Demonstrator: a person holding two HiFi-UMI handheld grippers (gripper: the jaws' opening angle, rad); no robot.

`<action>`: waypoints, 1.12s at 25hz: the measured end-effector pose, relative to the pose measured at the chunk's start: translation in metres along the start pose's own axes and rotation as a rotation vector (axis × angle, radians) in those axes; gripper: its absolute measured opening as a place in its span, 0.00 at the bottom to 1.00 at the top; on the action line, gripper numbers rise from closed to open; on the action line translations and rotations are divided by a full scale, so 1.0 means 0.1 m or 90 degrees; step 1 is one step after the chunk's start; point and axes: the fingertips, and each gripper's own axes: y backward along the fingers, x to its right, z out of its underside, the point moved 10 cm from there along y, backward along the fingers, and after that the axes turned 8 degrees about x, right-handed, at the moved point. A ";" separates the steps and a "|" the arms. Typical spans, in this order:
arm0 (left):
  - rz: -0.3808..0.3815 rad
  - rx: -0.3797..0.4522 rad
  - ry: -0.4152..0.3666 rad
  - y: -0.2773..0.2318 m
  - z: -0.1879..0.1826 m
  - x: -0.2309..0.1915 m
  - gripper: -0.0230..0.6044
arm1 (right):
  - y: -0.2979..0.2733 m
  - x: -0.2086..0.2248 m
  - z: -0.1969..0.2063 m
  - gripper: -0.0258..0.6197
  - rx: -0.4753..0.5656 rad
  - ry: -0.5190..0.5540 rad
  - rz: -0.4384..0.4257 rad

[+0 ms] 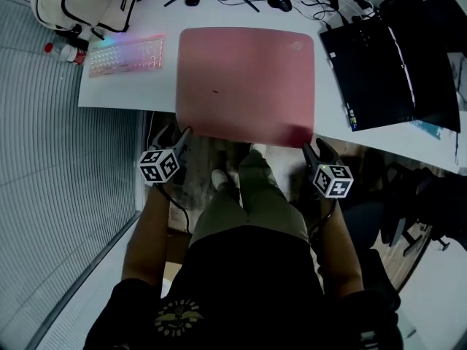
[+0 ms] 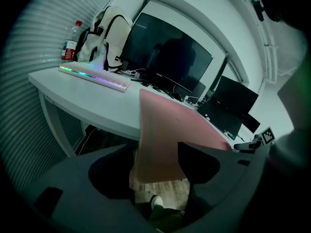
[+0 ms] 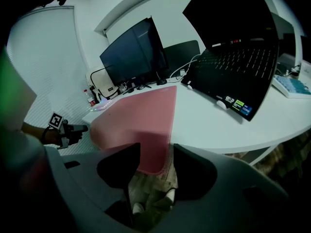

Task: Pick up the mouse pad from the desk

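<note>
Left gripper (image 1: 177,135) and right gripper (image 1: 317,150) are lining up on the mouse pad (image 1: 244,82).
Its edge is overhanging the desk (image 1: 120,92), so each corner is sitting between spread jaws, unpinched.

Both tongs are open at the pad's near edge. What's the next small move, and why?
Probably close both tongs. The mouse pad overhangs the desk edge, and its near corners sit between the open jaws of the left tongs and right tongs, not yet gripped.
</note>
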 end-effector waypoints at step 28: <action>0.041 -0.076 0.065 -0.14 -0.04 -0.01 0.07 | -0.29 -0.11 -0.09 0.07 -0.079 -0.067 -0.063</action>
